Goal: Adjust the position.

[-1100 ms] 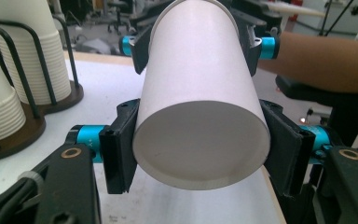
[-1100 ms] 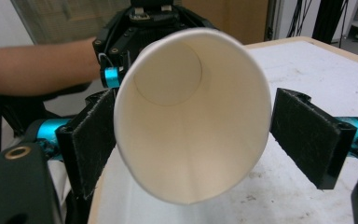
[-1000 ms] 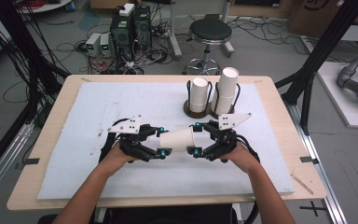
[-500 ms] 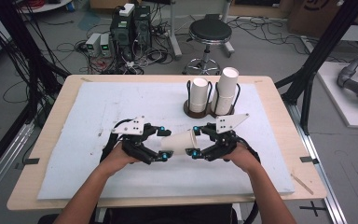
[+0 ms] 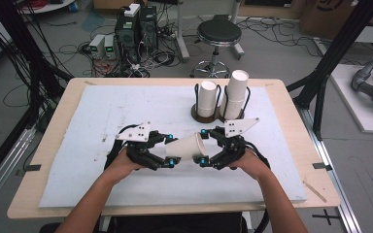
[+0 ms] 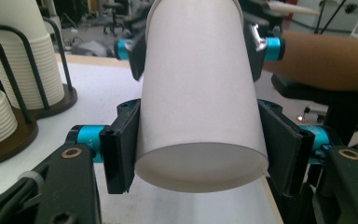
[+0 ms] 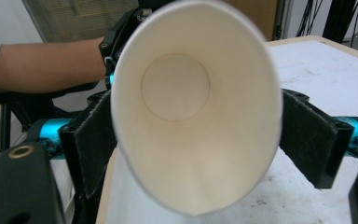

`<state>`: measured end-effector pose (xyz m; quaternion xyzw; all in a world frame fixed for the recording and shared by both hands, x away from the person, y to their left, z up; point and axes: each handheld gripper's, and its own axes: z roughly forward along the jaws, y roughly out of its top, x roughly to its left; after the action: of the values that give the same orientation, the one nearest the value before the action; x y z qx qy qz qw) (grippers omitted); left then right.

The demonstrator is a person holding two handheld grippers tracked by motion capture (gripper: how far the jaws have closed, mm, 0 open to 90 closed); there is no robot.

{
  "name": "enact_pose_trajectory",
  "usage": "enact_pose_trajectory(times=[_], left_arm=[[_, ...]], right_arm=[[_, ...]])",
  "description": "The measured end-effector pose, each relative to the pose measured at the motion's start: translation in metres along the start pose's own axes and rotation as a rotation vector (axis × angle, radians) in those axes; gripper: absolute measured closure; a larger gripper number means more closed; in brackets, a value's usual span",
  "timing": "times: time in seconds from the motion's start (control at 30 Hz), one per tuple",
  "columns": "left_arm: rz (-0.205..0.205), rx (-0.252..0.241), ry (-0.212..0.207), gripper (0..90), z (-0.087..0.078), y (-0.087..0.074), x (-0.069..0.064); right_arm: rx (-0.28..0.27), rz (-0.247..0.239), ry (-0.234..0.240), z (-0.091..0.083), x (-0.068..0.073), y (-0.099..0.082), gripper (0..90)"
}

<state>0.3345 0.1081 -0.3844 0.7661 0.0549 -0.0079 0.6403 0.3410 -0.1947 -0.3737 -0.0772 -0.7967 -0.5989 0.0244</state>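
A white paper cup (image 5: 187, 145) lies on its side in the air just above the white mat (image 5: 102, 116), held from both ends. My left gripper (image 5: 171, 150) is shut on its base end; in the left gripper view the cup (image 6: 196, 93) points its bottom at the camera, with both pads of the gripper (image 6: 196, 144) pressed on its sides. My right gripper (image 5: 203, 145) is shut on the rim end. In the right gripper view the cup's mouth (image 7: 196, 116) is squeezed into an oval between that gripper's (image 7: 196, 140) pads.
Two stacks of paper cups (image 5: 207, 99) (image 5: 235, 92) stand in black wire holders at the back of the mat, just behind the right gripper. The taller stack (image 6: 14, 56) also appears in the left gripper view. The wooden table edge (image 5: 291, 121) runs along the right.
My left gripper has edged slightly right, closer along the cup toward the right gripper. The cup and the right gripper have hardly moved.
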Motion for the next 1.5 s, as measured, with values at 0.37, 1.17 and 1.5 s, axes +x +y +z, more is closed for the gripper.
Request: enact_pose_trajectory(times=[0.37,1.17,1.5], left_arm=[[0.003,0.058,0.033,33.1,0.007,-0.001,-0.002],[-0.005,0.106,0.025,35.9,0.011,-0.005,-0.003],[-0.007,0.148,0.059,28.8,0.015,-0.006,-0.002]], right_arm=[[0.019,-0.034,-0.007,-0.001,-0.001,0.001,31.3],[-0.051,0.010,-0.011,-0.003,0.001,0.007,31.3],[0.029,-0.034,-0.032,0.001,0.002,0.008,35.5]])
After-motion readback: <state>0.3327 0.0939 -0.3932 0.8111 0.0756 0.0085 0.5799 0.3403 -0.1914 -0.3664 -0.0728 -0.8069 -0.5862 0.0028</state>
